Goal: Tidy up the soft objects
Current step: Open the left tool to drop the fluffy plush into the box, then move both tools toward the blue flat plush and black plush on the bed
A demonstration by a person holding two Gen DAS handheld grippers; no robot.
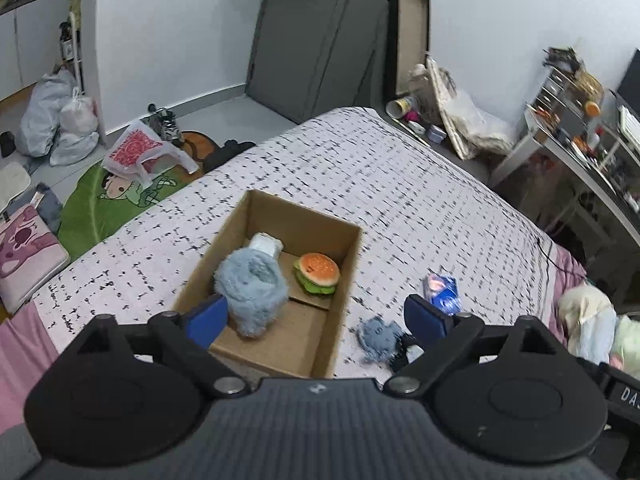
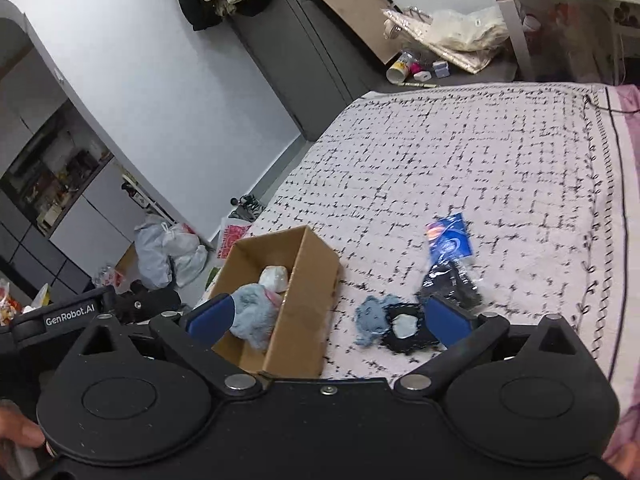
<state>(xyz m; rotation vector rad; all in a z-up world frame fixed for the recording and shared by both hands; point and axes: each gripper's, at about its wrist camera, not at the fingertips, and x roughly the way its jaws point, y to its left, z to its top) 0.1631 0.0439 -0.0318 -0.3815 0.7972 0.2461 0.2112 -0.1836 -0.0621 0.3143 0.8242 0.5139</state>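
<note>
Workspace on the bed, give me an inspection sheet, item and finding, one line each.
Surface: bed cover, white with black dashes.
Job's things: cardboard box holds fluffy blue toy, burger toy, white bundle; small blue cloth, blue packet and black item lie outside it.
Clutter: plastic bags on floor.
Grippers: left gripper open; right gripper open.
Cables: black cord at bed edge.
Surroundings: crowded desk, dark door.

White plastic bags and a green rug lie on the floor.
</note>
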